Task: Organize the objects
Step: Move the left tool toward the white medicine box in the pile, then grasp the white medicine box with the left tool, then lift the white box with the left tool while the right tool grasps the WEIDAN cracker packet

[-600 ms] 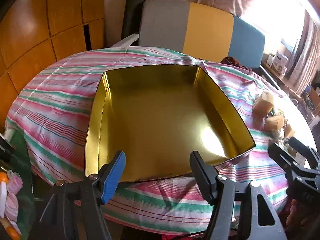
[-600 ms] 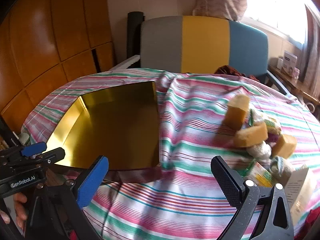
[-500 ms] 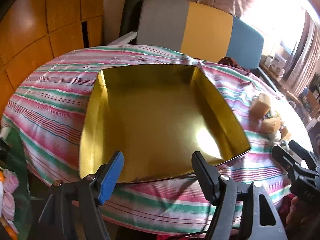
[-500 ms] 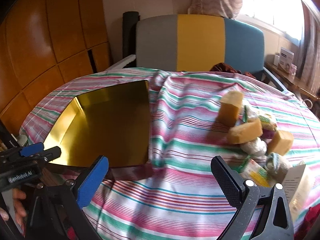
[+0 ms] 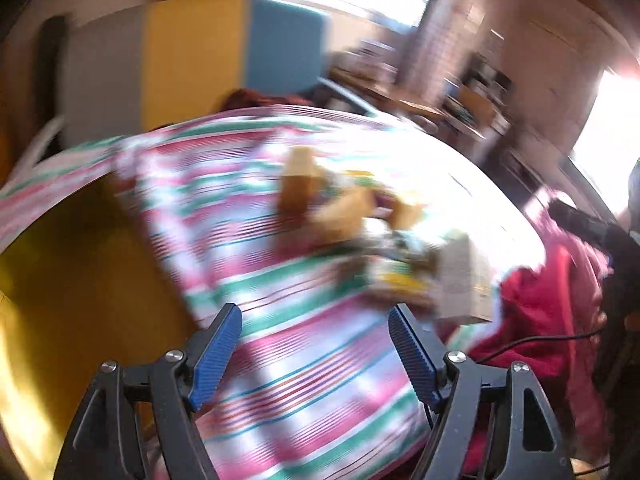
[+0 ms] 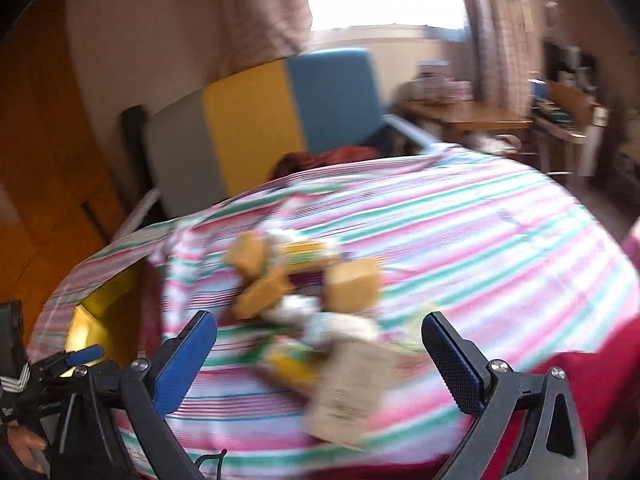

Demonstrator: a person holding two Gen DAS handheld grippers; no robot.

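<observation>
Both views are blurred by motion. A pile of tan blocks [image 5: 296,188] [image 6: 352,284], white wrapped bits and a yellow-green packet [image 6: 288,360] lies on the striped tablecloth [image 5: 304,360] [image 6: 480,248]. A pale paper packet [image 6: 348,392] [image 5: 460,276] leans at the pile's near side. The gold tin tray [image 5: 60,280] [image 6: 100,308] sits left of the pile. My left gripper [image 5: 314,312] is open over bare cloth, short of the pile. My right gripper [image 6: 318,320] is open wide, with the near side of the pile showing between its fingers.
A chair with a grey, yellow and blue back [image 5: 192,52] [image 6: 256,120] stands behind the table. Red cloth [image 5: 540,320] hangs at the table's near right edge. Wooden wall panels [image 6: 44,160] are on the left; cluttered desks [image 6: 480,116] at the back right.
Both cameras have swung to the right. The gold tray has slid to the left edge of each view and the pile now sits near the middle. Both grippers stay open.
</observation>
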